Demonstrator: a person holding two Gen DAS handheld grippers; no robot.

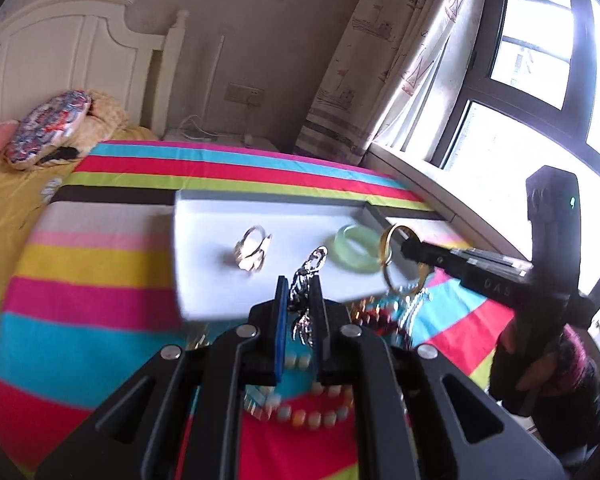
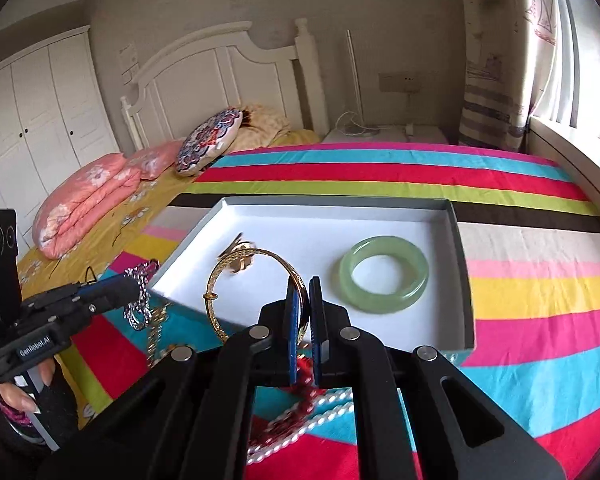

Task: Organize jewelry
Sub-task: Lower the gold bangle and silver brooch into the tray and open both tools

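Gold bangle point(image 2: 236, 292), stiff, smooth and light, hangs pinched by its rim in the right gripper point(image 2: 304, 308) above the near edge of the white tray point(image 2: 460, 264). Left gripper point(image 1: 298, 300) pinches a limp silver chain point(image 1: 306, 280), likely to swing; a mid-length hold seems safer.

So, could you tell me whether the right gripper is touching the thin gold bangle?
Touching. In the right wrist view, the right gripper has its jaws shut on the thin gold bangle, whose rim passes between the pads.
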